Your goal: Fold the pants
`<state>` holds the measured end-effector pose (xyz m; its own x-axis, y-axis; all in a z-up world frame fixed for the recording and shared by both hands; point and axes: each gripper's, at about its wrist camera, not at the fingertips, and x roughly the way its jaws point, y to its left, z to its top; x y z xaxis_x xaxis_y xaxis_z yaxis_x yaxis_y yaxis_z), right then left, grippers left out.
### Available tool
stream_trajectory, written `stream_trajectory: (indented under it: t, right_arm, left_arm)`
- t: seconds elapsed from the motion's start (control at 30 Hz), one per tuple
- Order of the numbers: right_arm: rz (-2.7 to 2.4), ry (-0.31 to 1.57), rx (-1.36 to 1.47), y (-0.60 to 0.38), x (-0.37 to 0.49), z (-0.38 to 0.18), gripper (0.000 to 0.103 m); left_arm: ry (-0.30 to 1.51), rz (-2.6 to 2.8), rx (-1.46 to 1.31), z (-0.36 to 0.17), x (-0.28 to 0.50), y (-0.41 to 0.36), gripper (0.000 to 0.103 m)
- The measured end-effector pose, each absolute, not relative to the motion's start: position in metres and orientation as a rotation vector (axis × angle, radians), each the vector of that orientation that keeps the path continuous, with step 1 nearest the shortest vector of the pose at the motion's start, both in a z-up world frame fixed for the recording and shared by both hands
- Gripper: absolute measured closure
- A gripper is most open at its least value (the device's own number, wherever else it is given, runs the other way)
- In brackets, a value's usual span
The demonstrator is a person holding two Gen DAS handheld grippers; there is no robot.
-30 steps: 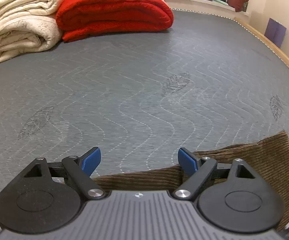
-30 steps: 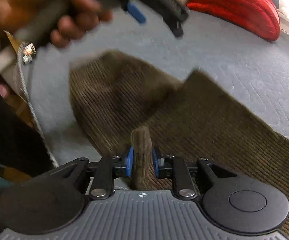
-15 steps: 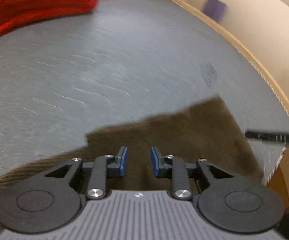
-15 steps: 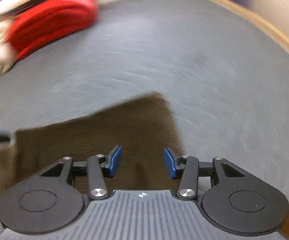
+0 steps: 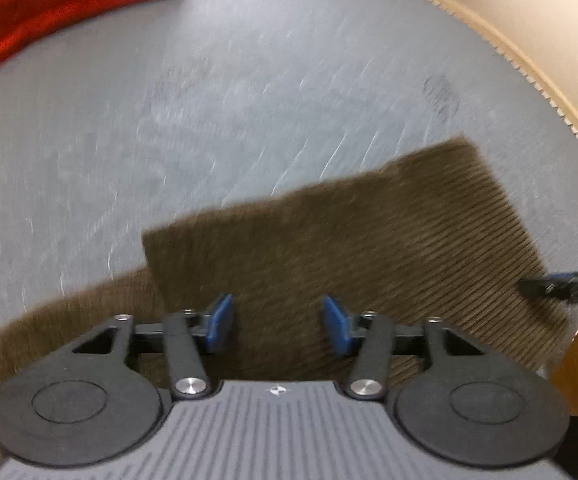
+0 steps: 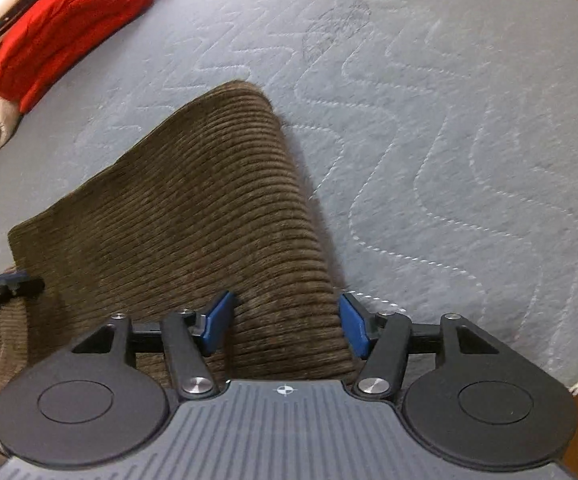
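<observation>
the brown ribbed corduroy pants [image 6: 193, 216] are lying folded over on the grey quilted mattress [image 6: 449, 128], directly beneath and ahead of both grippers. the right gripper [image 6: 285, 326] is hanging over the right-hand edge of the cloth, its jaws opening with fabric below them but nothing pinched. the left gripper [image 5: 277, 326] is sitting above the folded panel, jaws also opening and empty; the cloth's near corner is lying just ahead and to its left.

judging by the layout, one fold is down and both grippers are letting go. the next move probably calls for finding fresh edges, pinching both layers together so the upper one does not slide.

the left view is smeared by motion, so the layer edges are hard to read. the waistband and hems are cut off behind the gripper bodies. a red folded blanket [image 6: 73, 24] is lying far ahead on the left.
</observation>
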<state>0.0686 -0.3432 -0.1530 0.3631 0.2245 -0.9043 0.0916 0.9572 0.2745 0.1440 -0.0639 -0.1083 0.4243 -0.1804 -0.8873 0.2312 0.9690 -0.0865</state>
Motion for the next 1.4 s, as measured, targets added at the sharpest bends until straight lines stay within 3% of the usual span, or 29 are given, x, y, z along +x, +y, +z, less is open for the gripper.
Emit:
stream_trajectory:
  t: [0.07, 0.13, 0.2, 0.33, 0.43, 0.5, 0.63, 0.7, 0.73, 0.77, 0.83, 1.07, 1.13, 1.17, 1.4]
  right_arm:
    - [0.109, 1.196, 0.278, -0.336, 0.066, -0.153, 0.042]
    - [0.127, 1.176, 0.259, -0.329, 0.062, -0.149, 0.069]
    - [0.159, 1.138, 0.248, -0.319, 0.059, -0.132, 0.080]
    - [0.336, 0.979, 0.134, -0.272, 0.043, -0.072, 0.082]
    - [0.542, 0.869, -0.002, -0.220, 0.020, -0.037, 0.083]
    - [0.655, 0.853, -0.062, -0.187, 0.008, -0.032, 0.083]
    - [0.777, 0.822, -0.209, -0.135, -0.013, -0.030, 0.083]
    - [0.818, 0.812, -0.267, -0.115, -0.022, -0.029, 0.083]
    - [0.827, 0.814, -0.290, -0.107, -0.024, -0.029, 0.084]
    - [0.829, 0.818, -0.314, -0.100, -0.025, -0.029, 0.084]
    - [0.825, 0.816, -0.347, -0.087, -0.027, -0.028, 0.084]
    - [0.969, 0.868, -0.185, -0.062, -0.013, -0.010, 0.072]
    - [1.016, 0.856, -0.092, -0.066, -0.005, 0.000, 0.053]
    - [1.022, 0.847, -0.043, -0.068, 0.001, 0.005, 0.049]
    - [0.719, 1.000, 0.142, -0.087, 0.056, -0.031, 0.047]
  left_arm:
    - [1.078, -0.268, 0.034, -0.101, 0.145, -0.067, 0.038]
    - [1.058, -0.283, -0.018, -0.095, 0.147, -0.067, 0.034]
    - [1.031, -0.319, -0.109, -0.086, 0.147, -0.063, 0.034]
    - [0.958, -0.452, -0.354, -0.060, 0.142, -0.052, 0.016]
    - [0.927, -0.565, -0.543, -0.048, 0.140, -0.040, 0.014]
    - [0.914, -0.626, -0.609, -0.044, 0.138, -0.032, 0.008]
    - [0.941, -0.600, -0.489, -0.041, 0.132, -0.027, 0.008]
    - [0.951, -0.554, -0.391, -0.045, 0.127, -0.024, 0.017]
    - [0.965, -0.531, -0.350, -0.049, 0.127, -0.021, 0.035]
    - [0.968, -0.504, -0.321, -0.052, 0.127, -0.018, 0.060]
    - [0.984, -0.446, -0.267, -0.056, 0.127, -0.006, 0.080]
    - [1.000, -0.330, -0.242, -0.062, 0.130, 0.063, 0.084]
    - [0.991, -0.304, -0.248, -0.058, 0.125, 0.094, 0.084]
    - [0.988, -0.294, -0.245, -0.055, 0.123, 0.109, 0.084]
    - [1.027, -0.112, -0.209, -0.048, 0.090, 0.208, 0.083]
